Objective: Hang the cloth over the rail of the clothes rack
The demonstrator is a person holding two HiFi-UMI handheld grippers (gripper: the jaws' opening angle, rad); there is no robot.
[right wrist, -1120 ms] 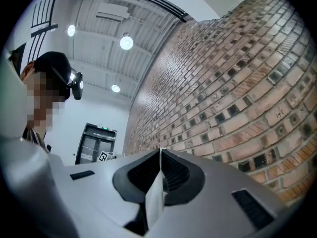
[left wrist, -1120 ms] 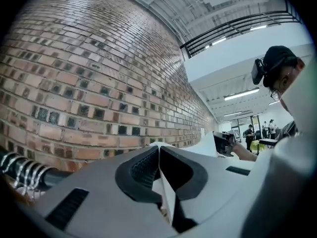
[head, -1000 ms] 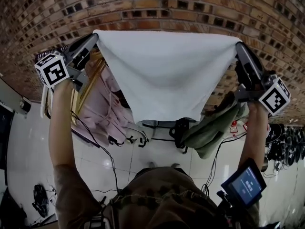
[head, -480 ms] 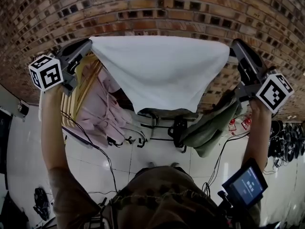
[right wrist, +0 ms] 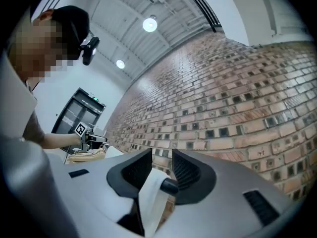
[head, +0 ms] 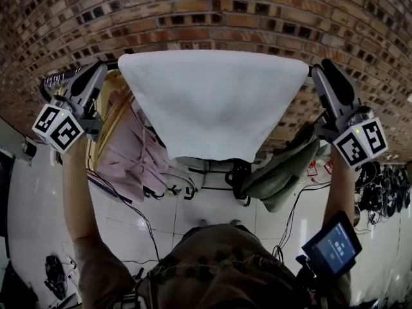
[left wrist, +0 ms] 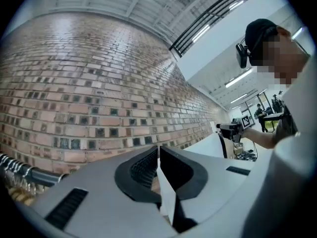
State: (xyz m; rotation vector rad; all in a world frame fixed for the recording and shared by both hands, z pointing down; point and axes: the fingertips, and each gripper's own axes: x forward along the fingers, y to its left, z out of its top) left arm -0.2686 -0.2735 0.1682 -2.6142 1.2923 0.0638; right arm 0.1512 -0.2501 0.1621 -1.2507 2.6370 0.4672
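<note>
A white cloth (head: 212, 102) hangs spread in front of the brick wall, its top edge level with the rail (head: 51, 79) of the clothes rack. My left gripper (head: 103, 66) is at the cloth's upper left corner. In the left gripper view its jaws (left wrist: 158, 155) are shut on a thin fold of the cloth (left wrist: 166, 197). My right gripper (head: 317, 66) is at the upper right corner. Its jaws (right wrist: 162, 165) are opening; the cloth (right wrist: 151, 197) lies loose between them over a dark rod (right wrist: 170, 186), with a gap to the right pad.
Pink garments on wooden hangers (head: 129, 147) hang below the left gripper, and a green garment (head: 283, 172) below the right one. The brick wall (head: 206, 11) stands close behind. Cables (head: 129, 205) trail over the tiled floor. A small screen (head: 331, 246) is strapped to the right forearm.
Both grippers have dropped lower, and the cloth's top edge now lies flatter and straighter. The right gripper's jaws have parted; the left stays shut on its corner.
</note>
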